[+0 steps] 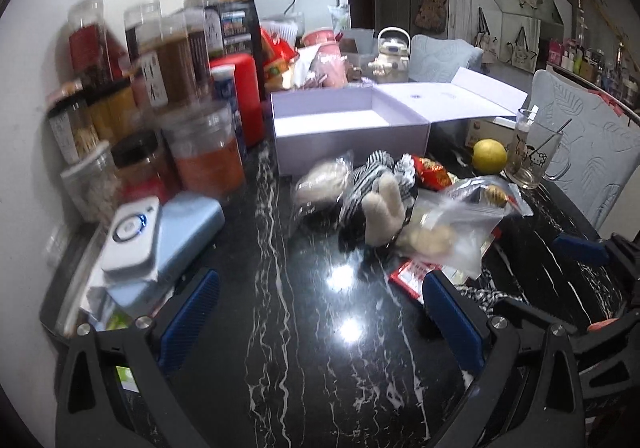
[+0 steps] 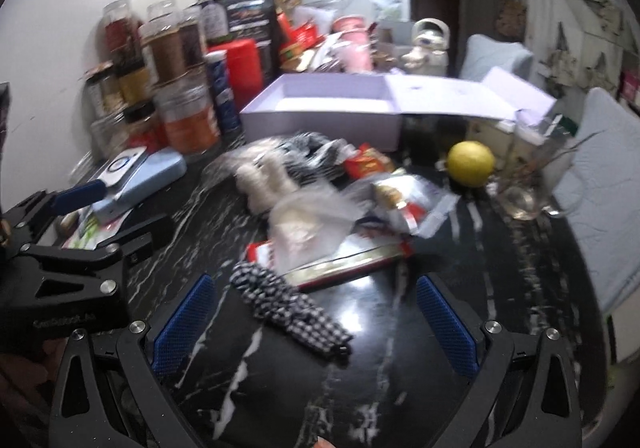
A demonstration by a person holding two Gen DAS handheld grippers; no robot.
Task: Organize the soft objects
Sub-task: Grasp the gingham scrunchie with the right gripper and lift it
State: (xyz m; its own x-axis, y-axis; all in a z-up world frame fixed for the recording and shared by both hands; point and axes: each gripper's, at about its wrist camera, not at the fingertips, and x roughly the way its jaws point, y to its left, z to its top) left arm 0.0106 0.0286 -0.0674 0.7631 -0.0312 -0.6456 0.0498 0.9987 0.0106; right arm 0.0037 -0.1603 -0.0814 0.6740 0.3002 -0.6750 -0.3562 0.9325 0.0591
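Grippers [image 1: 320, 312] [image 2: 316, 316] wide over marble table [image 1: 304, 368]

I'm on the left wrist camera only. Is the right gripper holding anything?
Observer: No. The right gripper has its jaws wide open and empty.
Operator: What's closest to it?
Observer: A black-and-white checkered cloth lies on the table between the jaws, nearer the left one.
Operator: Is anything covering it?
Observer: Most of it lies bare. Its far end reaches a clear plastic bag, and I cannot tell if they touch.
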